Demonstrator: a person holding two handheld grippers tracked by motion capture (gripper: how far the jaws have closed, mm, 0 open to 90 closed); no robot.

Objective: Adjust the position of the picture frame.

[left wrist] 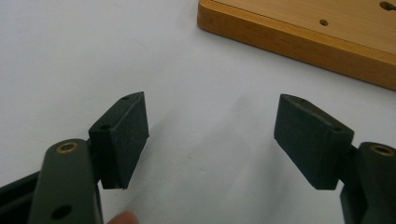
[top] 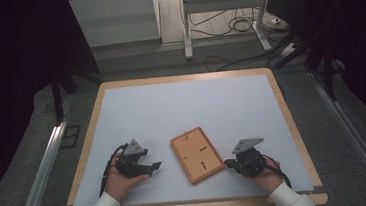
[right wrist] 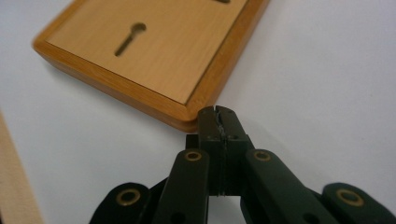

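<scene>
One wooden board (top: 197, 155) lies flat on the white table (top: 181, 108), near its front edge, between two grippers. The right gripper (right wrist: 218, 114) is clenched on nothing, its tip just at the board's corner. The left gripper (left wrist: 212, 140) stands released, empty, beside the board.

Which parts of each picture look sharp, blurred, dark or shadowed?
High view: dim surroundings, evenly lit white table cover, wooden frame back fairly sharp. Left gripper view: open left claw crisp, soft shadows beneath, frame edge slightly soft. Right gripper view: shut right claw sharp at its tip, blurred nearest the camera.
</scene>
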